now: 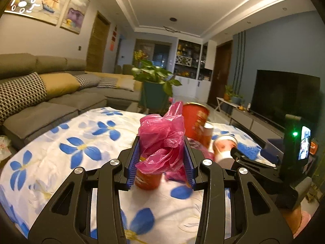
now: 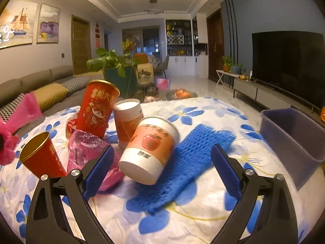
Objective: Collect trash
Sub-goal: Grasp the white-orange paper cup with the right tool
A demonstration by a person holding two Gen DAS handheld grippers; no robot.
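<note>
We hold the left tongs [image 1: 162, 156] closed on a crumpled pink plastic bag [image 1: 162, 142], which is lifted clear of the bench [image 1: 50, 146] and its blue-flowered cloth. The right tongs [image 2: 162, 170] stand wide open and hold nothing; they hover low over the near edge of a blue knitted cloth [image 2: 189, 162]. Between the right tongs' jaws, toward the left one, lies a white cup with an apple print [image 2: 150, 148], tipped on its side with its base facing us and resting partly on the knitted cloth. Behind it stands an orange-and-white cup [image 2: 128, 122], and to the left of that a tall red cup [image 2: 97, 107]. A small red cup with a gold interior [image 2: 40, 156] lies tilted at near left, and a second pink bag [image 2: 89, 148] lies crumpled between the cups. A grey-purple bin [image 2: 294, 142] sits at the right edge of the bench, well apart from the cups, and we judge it the likely destination. Risks from here: the tipped cup is round and may roll away if one jaw touches it first; closing low may pinch the knitted cloth along with the cup and drag it; a wide sweep may knock over the upright cups. The held bag is thin and slack, so it may slip if the grip eases.
</note>
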